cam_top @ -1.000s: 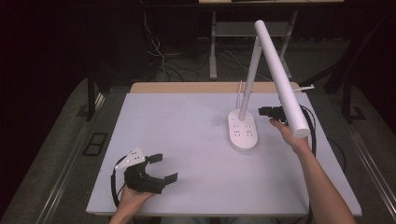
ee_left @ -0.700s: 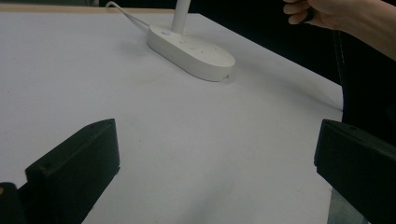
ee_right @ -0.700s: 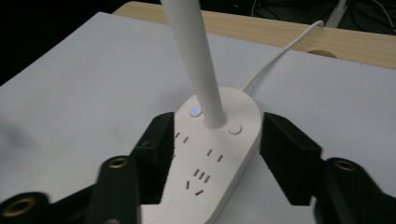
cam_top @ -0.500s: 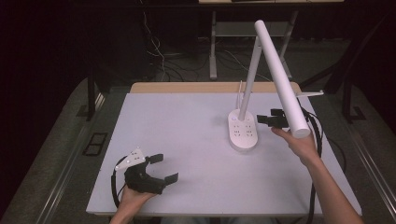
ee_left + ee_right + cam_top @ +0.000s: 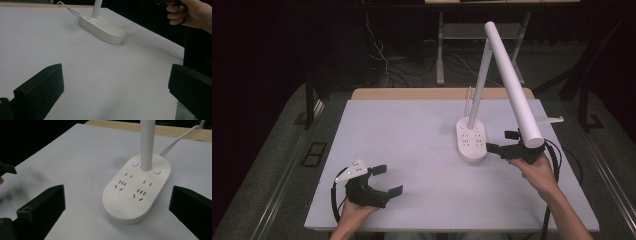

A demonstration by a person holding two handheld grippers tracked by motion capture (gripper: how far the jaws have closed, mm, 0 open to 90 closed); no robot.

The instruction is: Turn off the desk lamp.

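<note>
A white desk lamp stands at the right of the table. Its oval socket base carries a small lit blue button. Its long tube head slopes down over my right hand. My right gripper is just right of the base and faces it. Its jaws have just been opening and now stand wide, with nothing gripped. My left gripper rests open at the near left, holding nothing.
The lamp's white cable runs from the base to the back edge of the white table. A thin white bracket sticks out at the right edge. Dark floor with cables and metal legs lies behind.
My right gripper has drawn back from beside the lamp base toward the near right, and its jaws have spread from nearly shut to wide. The left gripper has kept still.
</note>
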